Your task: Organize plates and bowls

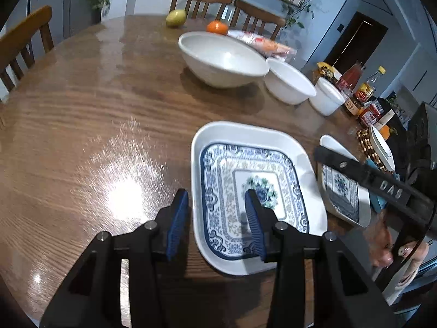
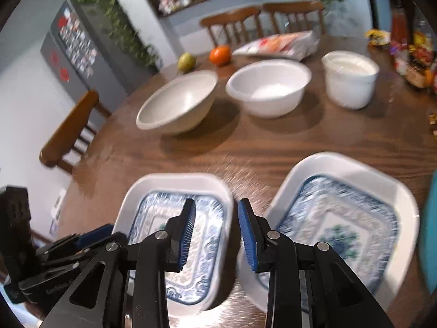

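Two rectangular white plates with blue patterns lie side by side on the wooden table. In the left wrist view my left gripper is open and straddles the left rim of the larger plate; the second plate lies to its right under the right gripper's arm. In the right wrist view my right gripper is open over the gap between the left plate and the right plate. Three white bowls stand further back: large, medium, small.
A pear, an orange and a snack bag lie at the far side. Sauce bottles and jars crowd the right edge. Wooden chairs ring the table. A woven mat with a dish sits at right.
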